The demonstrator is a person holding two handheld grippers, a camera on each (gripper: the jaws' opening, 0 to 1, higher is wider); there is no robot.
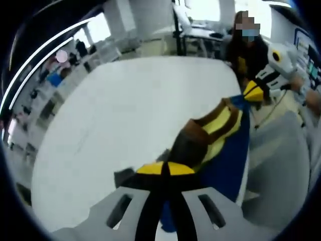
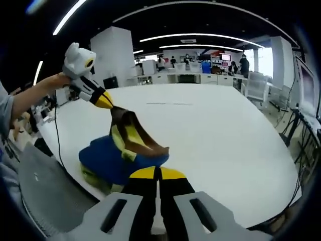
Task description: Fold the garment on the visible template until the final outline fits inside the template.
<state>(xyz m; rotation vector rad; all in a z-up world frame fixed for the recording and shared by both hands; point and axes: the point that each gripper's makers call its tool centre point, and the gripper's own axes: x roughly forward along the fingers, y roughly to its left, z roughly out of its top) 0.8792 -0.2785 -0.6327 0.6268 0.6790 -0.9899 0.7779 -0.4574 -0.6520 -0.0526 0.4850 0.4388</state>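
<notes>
Yellow-tipped jaws sit closest in the left gripper view: the left gripper (image 1: 165,169) has its two jaws pressed together, pinching an edge of the garment (image 1: 220,145), which runs away from the tips in one stretched band of blue, yellow and brown. The blue cloth is the broad outer layer; yellow stripes and a brown patch lie folded along its upper side. At the far end of that band the right gripper (image 1: 253,91), coming in from the right, bites the cloth with its own yellow tips closed on it, so the garment hangs lifted between the two tools above the near edge of the white table (image 1: 130,110).

Over to the right gripper view: the right gripper (image 2: 156,173) shows its jaws closed tight, with blue cloth of the garment (image 2: 123,150) bunched right at their tips. From there the fabric piles in a blue mound with a yellow and brown fold rising out of it, up to the left gripper (image 2: 104,100), held by a hand (image 2: 60,80) and clamped shut on the top edge. Beyond it the white table (image 2: 210,130) spreads wide, and office desks (image 2: 185,76) line the back.

No readable writing or label shows on the cloth.
</notes>
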